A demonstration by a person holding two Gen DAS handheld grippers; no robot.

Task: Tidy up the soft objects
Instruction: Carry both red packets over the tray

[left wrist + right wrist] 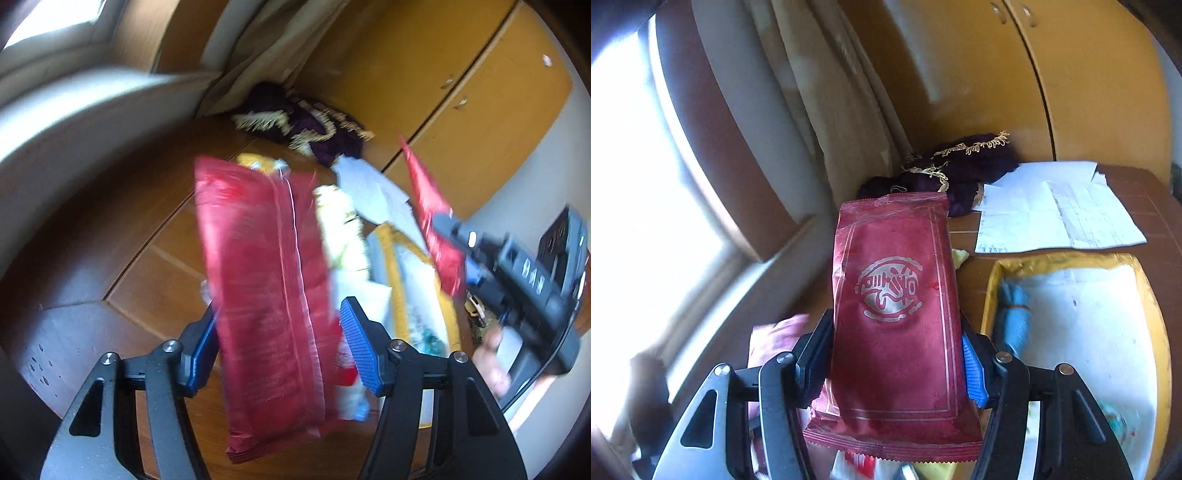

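Note:
My left gripper [280, 310] is shut on a red foil packet [266, 295], gripped at its sides and held upright above a wooden table [159, 266]; the packet is motion-blurred. My right gripper [895, 332] is shut on a second red packet [894, 302] with a silver emblem. In the left wrist view that right gripper [454, 240] shows at the right edge with its red packet [428, 206]. A yellow-rimmed, white-lined box [990, 291] lies to the right, with a blue cloth roll [1012, 317] inside. The same box [391, 258] lies beyond the left packet.
A purple cloth with gold fringe [960, 166] and loose papers [1052, 210] lie at the table's back, by a curtain [831, 92] and yellow cupboard doors [1089, 74]. More packets [340, 229] lie under the left gripper. A hand [491, 362] holds the right gripper. A window [635, 184] is left.

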